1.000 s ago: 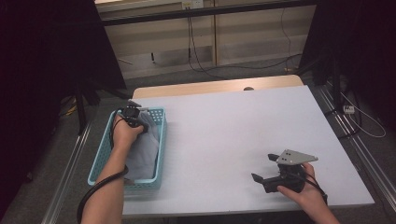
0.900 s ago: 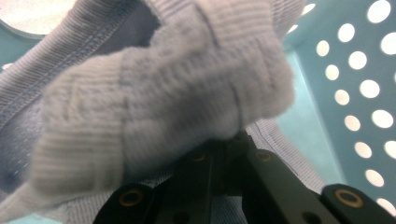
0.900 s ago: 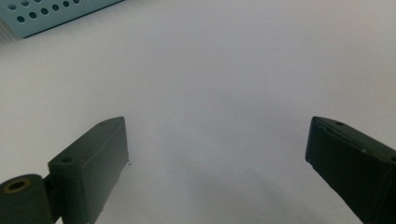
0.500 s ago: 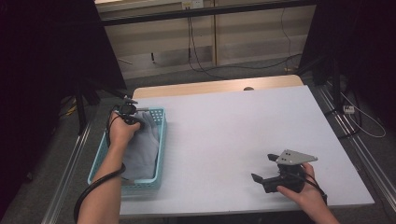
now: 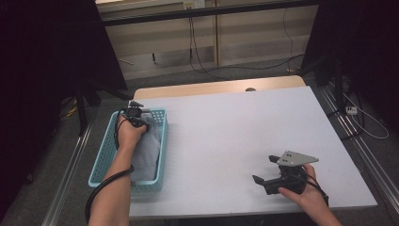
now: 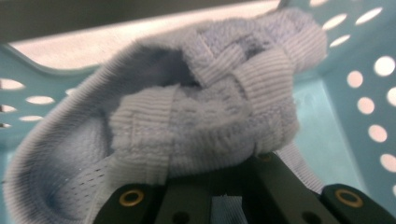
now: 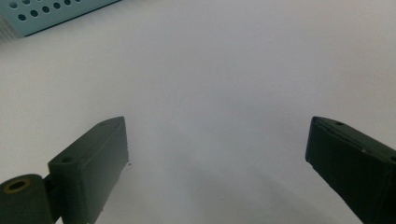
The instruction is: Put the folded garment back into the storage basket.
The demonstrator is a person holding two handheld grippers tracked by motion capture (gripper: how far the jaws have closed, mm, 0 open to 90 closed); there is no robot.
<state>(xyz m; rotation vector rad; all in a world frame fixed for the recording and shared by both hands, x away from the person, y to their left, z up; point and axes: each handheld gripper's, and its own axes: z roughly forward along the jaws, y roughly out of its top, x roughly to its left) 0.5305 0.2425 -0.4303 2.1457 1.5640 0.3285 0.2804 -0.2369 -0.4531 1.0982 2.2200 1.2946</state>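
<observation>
Ribbed, fuzzy grey cloth (image 6: 205,112) bunches in perforated basket (image 6: 373,93).

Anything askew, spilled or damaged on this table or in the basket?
Nothing stands out. The pale blue cloth lies bunched inside the turquoise basket, pinched by the left tongs. The right tongs rest open on the bare white table. No spill or damage is visible.

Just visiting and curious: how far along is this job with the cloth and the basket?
Early on. The left gripper is shut on the cloth, which lies in the basket. Lifting it out looks left to do. The right gripper waits open over the bare table.
</observation>
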